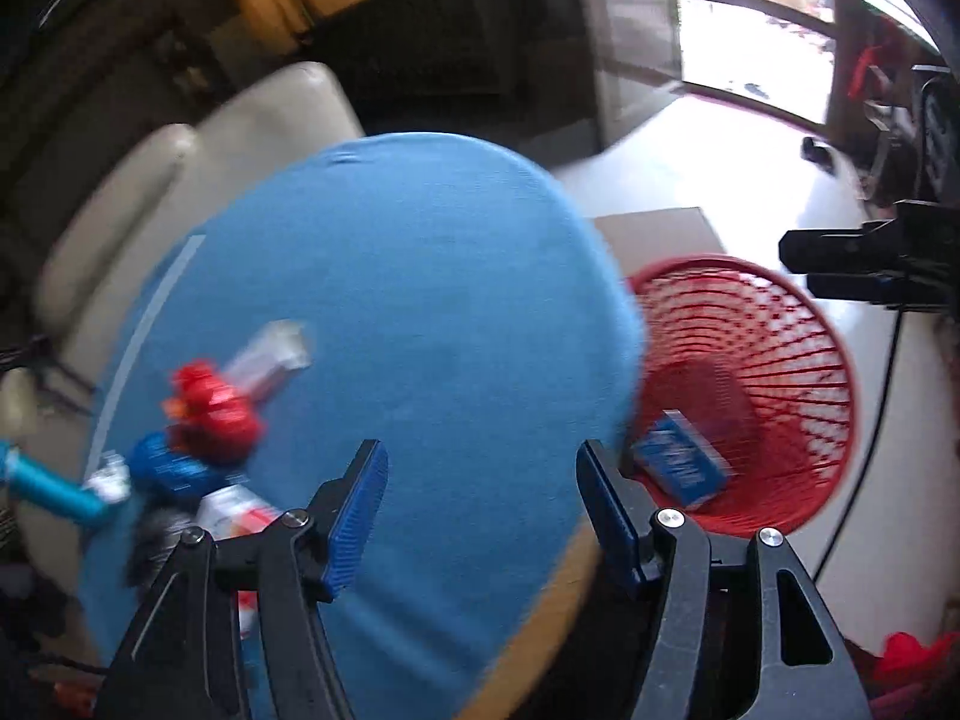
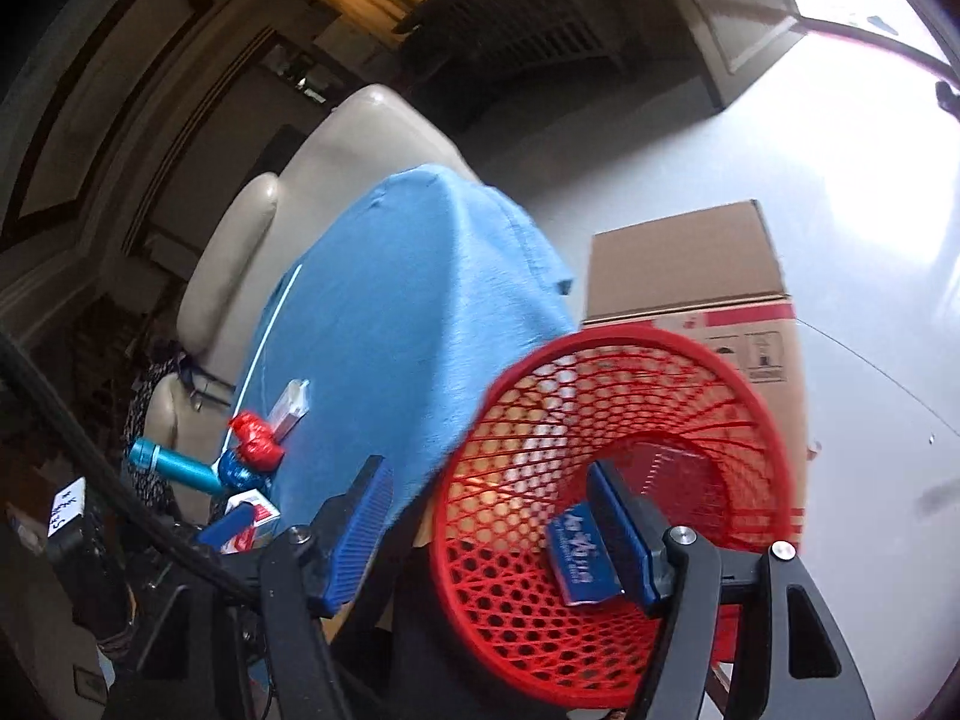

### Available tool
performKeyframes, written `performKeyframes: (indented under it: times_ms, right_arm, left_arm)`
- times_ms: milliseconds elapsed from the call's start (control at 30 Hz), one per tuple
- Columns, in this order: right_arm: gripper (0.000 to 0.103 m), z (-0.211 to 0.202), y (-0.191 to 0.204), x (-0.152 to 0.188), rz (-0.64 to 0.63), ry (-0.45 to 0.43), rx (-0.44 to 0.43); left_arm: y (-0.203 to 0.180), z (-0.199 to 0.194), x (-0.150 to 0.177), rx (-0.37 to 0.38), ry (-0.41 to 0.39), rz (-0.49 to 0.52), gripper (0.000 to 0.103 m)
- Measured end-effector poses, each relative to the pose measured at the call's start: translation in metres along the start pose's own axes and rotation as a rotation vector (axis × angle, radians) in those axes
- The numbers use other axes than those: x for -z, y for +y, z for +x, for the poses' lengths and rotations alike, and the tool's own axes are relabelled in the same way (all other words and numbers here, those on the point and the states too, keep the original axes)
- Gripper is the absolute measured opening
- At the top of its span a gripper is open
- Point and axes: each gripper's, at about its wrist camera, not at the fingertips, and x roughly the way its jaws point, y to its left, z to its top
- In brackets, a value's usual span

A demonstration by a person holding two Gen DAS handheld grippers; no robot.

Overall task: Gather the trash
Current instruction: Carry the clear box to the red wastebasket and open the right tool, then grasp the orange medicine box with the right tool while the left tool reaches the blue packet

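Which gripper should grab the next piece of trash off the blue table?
Left. The left gripper is open over the blue table, with the red wrapper nearby. The right gripper hangs open at the red basket, farther from the pile.

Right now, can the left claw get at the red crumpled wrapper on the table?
Probably yes. The left claw is open and empty over the blue tablecloth, with bare cloth between it and the red crumpled wrapper, though other trash crowds it.

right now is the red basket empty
No, a blue box lies inside the red basket, on its mesh bottom.
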Motion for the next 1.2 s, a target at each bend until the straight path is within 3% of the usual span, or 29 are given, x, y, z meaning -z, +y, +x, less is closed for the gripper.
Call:
performKeyframes:
  times_ms: [200,567,1200]
  right_arm:
    - [0.070,0.020,0.051,-0.001,-0.080,0.022,-0.052]
    - [0.070,0.059,0.139,0.004,-0.235,0.085,-0.108]
    - [0.070,0.137,0.237,0.028,-0.382,0.211,-0.131]
  left_arm:
    - [0.046,-0.022,0.021,-0.115,-0.008,-0.073,0.067]
    - [0.118,-0.033,0.060,-0.216,-0.002,-0.247,0.067]
    - [0.207,-0.033,0.117,-0.302,0.031,-0.451,0.067]
